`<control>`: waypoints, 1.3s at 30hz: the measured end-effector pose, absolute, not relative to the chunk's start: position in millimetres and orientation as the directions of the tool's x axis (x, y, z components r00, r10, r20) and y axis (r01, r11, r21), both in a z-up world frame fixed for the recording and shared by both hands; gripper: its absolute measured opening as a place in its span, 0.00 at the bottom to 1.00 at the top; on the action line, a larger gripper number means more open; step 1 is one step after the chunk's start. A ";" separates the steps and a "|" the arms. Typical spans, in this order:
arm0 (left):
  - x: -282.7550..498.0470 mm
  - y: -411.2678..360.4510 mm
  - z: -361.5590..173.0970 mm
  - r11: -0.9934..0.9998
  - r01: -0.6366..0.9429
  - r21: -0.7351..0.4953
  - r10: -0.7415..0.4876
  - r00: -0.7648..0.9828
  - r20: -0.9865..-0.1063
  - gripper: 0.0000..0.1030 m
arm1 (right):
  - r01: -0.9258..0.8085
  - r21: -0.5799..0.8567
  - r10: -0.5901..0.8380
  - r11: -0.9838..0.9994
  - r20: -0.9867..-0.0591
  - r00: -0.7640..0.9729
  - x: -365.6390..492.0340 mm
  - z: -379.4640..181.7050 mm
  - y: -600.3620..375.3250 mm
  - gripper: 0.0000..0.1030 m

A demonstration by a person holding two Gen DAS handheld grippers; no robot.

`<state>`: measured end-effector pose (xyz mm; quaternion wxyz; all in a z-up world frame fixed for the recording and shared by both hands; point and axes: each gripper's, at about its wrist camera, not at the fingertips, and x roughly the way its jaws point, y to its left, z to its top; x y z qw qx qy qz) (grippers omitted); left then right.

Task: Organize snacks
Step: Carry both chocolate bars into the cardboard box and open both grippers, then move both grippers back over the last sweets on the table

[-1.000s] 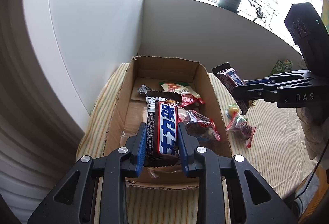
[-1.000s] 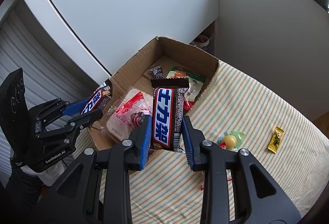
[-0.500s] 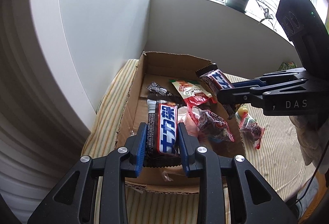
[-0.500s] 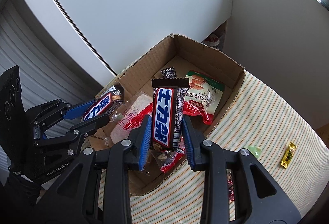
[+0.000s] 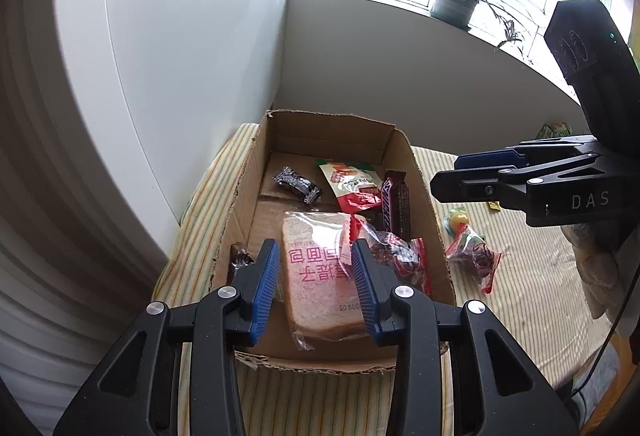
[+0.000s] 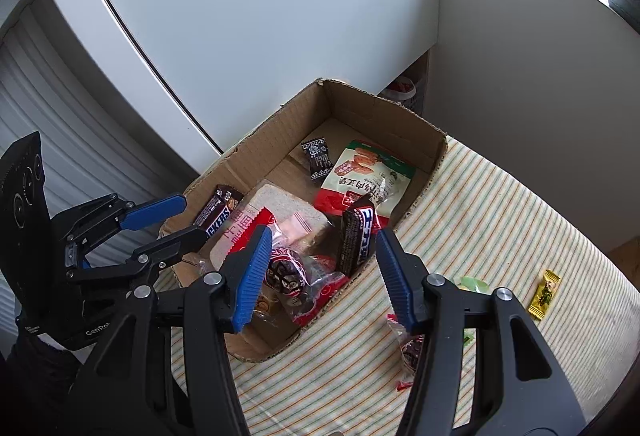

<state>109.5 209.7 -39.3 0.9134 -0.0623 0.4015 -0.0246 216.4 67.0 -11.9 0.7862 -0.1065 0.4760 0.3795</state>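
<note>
A: Snacks, stock count. Container first?

B: One cardboard box, open top, on a striped cloth over the surface, near a white wall.

A: Contents?

B: A wrapped bread slice with pink print, at the near end. A small black candy packet and a red and green nut pouch, at the far end. A clear bag of dark dried fruit with red trim, just beside the bread. Two Snickers bars: one at the box's left wall by the left gripper, as the right wrist view shows it, the other tilted against the right wall.

A: Items outside the box?

B: On the cloth: a second red-trimmed fruit bag, a round yellow candy in clear wrap, a yellow wrapped candy well apart from the rest.

A: Left gripper?

B: Above the near end of the box. Jaws apart and opening. Nothing clamped; the bread lies below the gap, in the box.

A: Right gripper?

B: Over the box's right wall. Jaws wide and opening. The tilted bar shows between them, free of both pads.

A: Anything else?

B: A potted plant on the window sill.
</note>
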 end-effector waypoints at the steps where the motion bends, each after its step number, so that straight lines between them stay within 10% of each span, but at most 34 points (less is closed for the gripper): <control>1: 108.8 207.4 -38.6 0.991 -0.001 -0.137 -0.099 0.678 -0.729 0.35 | -0.696 0.192 0.495 0.692 -0.828 0.264 215.8 -10.4 62.0 0.55; 39: 188.2 48.7 -62.7 0.949 0.233 -0.213 -0.300 0.458 -0.837 0.35 | -0.406 0.275 0.418 0.872 -0.850 0.321 285.4 -64.2 -138.0 0.55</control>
